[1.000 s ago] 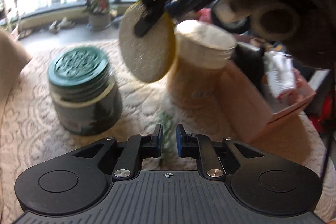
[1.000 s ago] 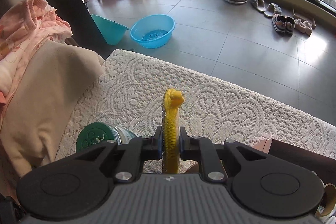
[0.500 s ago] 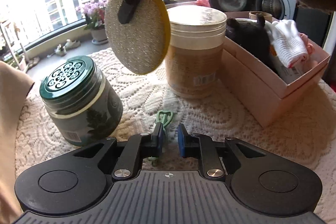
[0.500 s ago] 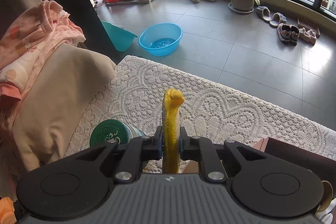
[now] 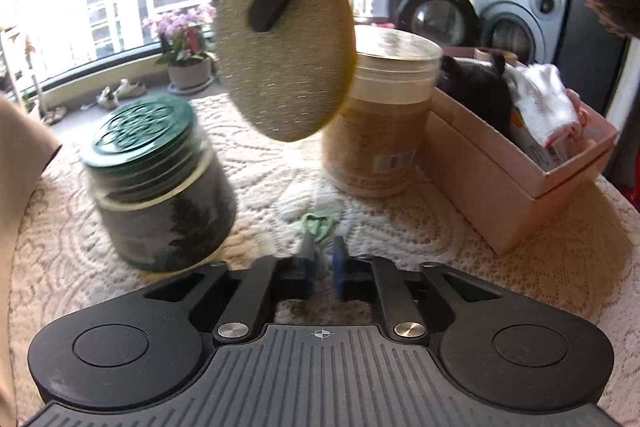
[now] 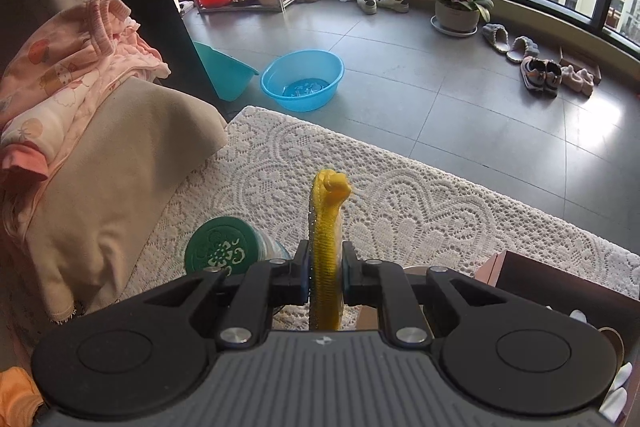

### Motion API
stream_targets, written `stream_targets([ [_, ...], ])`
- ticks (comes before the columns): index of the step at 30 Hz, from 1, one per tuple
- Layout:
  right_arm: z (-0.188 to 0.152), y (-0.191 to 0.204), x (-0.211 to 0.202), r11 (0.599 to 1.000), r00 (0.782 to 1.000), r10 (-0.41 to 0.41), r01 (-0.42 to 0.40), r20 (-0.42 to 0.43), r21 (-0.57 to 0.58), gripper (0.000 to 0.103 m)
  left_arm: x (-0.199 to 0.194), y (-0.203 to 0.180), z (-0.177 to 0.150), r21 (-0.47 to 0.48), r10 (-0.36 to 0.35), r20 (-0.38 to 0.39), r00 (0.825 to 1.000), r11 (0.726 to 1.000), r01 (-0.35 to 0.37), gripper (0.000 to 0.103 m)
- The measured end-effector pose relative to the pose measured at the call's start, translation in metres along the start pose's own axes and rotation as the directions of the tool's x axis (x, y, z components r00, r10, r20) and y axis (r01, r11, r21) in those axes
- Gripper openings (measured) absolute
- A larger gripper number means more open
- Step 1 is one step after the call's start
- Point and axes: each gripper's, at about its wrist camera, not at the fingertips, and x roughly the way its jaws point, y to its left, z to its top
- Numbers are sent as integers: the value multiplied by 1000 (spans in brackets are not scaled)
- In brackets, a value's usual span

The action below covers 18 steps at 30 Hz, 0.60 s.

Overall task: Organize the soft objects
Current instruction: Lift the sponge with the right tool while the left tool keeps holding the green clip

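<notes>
Left wrist view
- Your left gripper (image 5: 320,267): its jaws are pressed together low over the lace tablecloth (image 5: 460,239); a small green scrubber (image 5: 316,227) stands on edge in the narrow gap, pinched as far as the blur lets you judge.
- Green scrubber, handling: thin, light and soft; it will fold, so hold it across the flat body, not by the knotted loop.
- Neighbours: green-lidded jar (image 5: 160,187) to the left, tan canister (image 5: 384,119) behind, pink box (image 5: 512,187) to the right, already holding a black soft item and white cloth.
- Overhead: the round yellow scrubber (image 5: 284,63) hangs above the table, gripped near its top edge.

Right wrist view
- Your right gripper (image 6: 325,271): clamped on the yellow scrubber (image 6: 326,247), seen edge-on, its knotted loop pointing away from you.
- Yellow scrubber, handling: light, springy, rough-faced, so it should not slip; the pads already sit on both flat faces, which is the right hold.
- Below: the green jar lid, lace cloth and a box corner at lower right.
- Likely destination: the pink box, judging by its contents.
</notes>
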Motion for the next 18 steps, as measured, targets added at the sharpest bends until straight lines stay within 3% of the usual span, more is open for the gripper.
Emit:
stream_targets([
  [11, -2, 7, -20, 1000, 1000, -19, 19, 23, -13, 14, -39, 14, 2, -51, 11, 105, 994, 999, -5, 6],
  [15, -6, 6, -18, 1000, 1000, -26, 26, 14, -13, 14, -15, 22, 11, -87, -2, -54, 999, 996, -3, 10],
  [18, -7, 4, -15, 1000, 1000, -19, 19, 12, -9, 14, -11, 18, 15, -21, 13, -58, 998, 1000, -14, 14],
])
